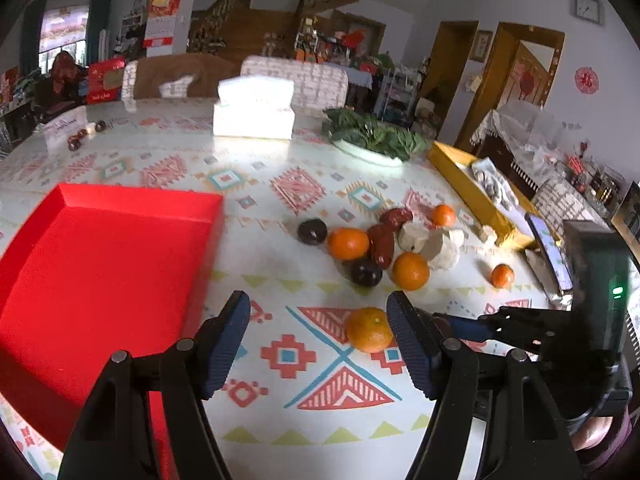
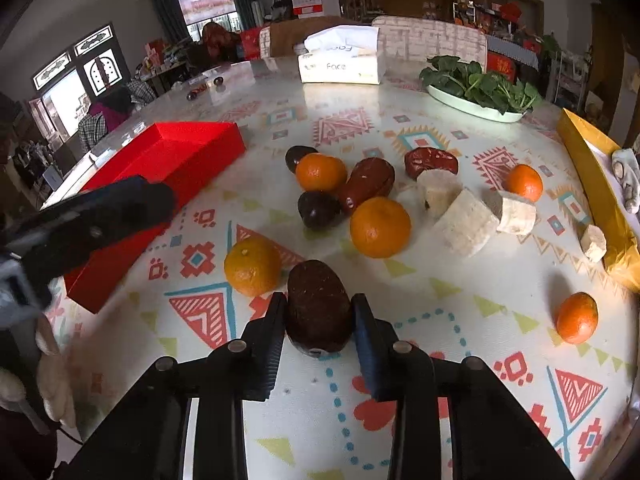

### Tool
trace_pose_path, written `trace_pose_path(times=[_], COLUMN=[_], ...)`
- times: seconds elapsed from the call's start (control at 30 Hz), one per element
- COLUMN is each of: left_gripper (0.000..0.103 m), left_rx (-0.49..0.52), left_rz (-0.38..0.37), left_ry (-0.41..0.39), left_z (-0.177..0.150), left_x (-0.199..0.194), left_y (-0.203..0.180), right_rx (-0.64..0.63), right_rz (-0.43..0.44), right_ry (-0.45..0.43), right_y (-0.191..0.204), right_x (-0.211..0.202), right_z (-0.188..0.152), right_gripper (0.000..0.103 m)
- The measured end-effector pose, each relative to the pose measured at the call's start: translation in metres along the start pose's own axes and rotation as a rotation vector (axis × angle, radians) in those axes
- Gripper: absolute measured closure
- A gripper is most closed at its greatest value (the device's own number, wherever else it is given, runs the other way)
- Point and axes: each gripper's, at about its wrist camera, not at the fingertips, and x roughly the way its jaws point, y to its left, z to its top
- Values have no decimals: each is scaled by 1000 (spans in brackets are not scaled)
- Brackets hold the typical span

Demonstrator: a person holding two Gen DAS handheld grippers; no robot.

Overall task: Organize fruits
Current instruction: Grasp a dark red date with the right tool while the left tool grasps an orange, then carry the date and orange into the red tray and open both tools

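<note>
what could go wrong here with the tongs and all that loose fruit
1. The right tongs are shut on a dark brown fruit near its lower end; it could pivot or slip out on the way to the red tray.
2. The left tongs are open with the nearest orange against the right finger rather than centred, so closing may nudge it away.
3. The round fruit lie loose on a smooth tablecloth; any bump could roll them.

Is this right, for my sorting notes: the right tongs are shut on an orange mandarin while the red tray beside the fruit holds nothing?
Not quite. The right tongs are shut on a dark brown fruit, not an orange mandarin; the right wrist view shows it. The nearest mandarin lies free beside them. The red tray does hold nothing.
</note>
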Motion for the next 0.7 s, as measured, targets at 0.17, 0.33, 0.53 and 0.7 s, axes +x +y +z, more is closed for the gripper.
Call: trace_pose_path(times=[0.17, 0.33, 0.53, 0.7], left_gripper=[33, 33, 71, 71], left_rx=[77, 117, 137, 70], left_rz=[-8, 11, 29, -16], left_ry=[62, 150, 174, 105], left_z=[-6, -6, -8, -5], left_x=[23, 50, 53, 27], left_y=[-25, -42, -45, -32], right_rx=[25, 51, 98, 143], right_rz=[-23, -39, -33, -7], right_ry=[-6, -16, -34, -83], right_y=[-9, -19, -29, -34], right_x=[-10, -23, -34, -51], right_z=[-9, -18, -23, -19], right_gripper=[67, 67, 67, 67])
